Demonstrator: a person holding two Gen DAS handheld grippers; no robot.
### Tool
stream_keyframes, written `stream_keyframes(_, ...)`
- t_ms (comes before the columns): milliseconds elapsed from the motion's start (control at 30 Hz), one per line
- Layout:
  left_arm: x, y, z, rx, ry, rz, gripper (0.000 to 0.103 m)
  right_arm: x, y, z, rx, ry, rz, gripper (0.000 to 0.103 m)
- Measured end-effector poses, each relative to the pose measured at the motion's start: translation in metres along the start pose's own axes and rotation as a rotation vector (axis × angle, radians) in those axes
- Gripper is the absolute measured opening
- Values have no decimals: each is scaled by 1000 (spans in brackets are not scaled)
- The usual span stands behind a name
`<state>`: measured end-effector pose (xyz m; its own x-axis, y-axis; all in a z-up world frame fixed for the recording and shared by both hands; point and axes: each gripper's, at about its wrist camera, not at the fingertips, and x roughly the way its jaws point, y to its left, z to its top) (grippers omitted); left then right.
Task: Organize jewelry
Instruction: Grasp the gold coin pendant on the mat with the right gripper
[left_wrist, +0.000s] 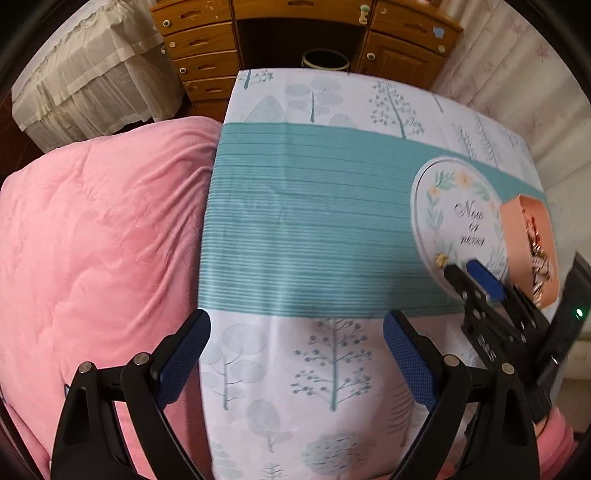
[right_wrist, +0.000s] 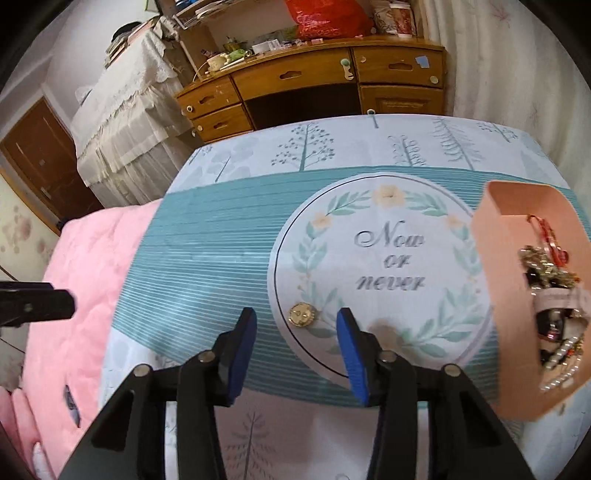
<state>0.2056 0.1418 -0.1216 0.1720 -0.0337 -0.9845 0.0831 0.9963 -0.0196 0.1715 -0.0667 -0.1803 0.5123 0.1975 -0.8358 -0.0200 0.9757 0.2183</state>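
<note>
A small round gold brooch (right_wrist: 302, 314) lies on the near left edge of a round white floral tray (right_wrist: 373, 266) marked "Now or never". My right gripper (right_wrist: 297, 325) is open and empty, its jaws either side of the brooch, just short of it. A pink box (right_wrist: 517, 295) heaped with jewelry (right_wrist: 554, 317) stands right of the tray. My left gripper (left_wrist: 297, 334) is open and empty over the patterned cloth, left of the tray (left_wrist: 458, 218). The left wrist view also shows the brooch (left_wrist: 440, 260), the box (left_wrist: 532, 243) and the right gripper (left_wrist: 461, 267).
The tray and box rest on a teal and white tree-print cloth (right_wrist: 221, 258). A pink quilt (left_wrist: 92, 240) lies to the left. A wooden desk with drawers (right_wrist: 314, 88) and a dark bin (left_wrist: 325, 61) stand beyond.
</note>
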Motion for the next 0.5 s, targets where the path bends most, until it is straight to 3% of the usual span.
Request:
stream_keyframes(167, 4, 11, -3, 7, 22, -7, 94, 20, 13, -4, -88, 0, -103, 28)
stream_keyframes(367, 10, 17, -1, 11, 38, -20, 94, 29, 17, -3, -144, 0, -143, 19)
stream_keyframes(500, 14, 17, 0, 14, 48, -24, 94, 30, 19, -3, -162, 1, -155, 19)
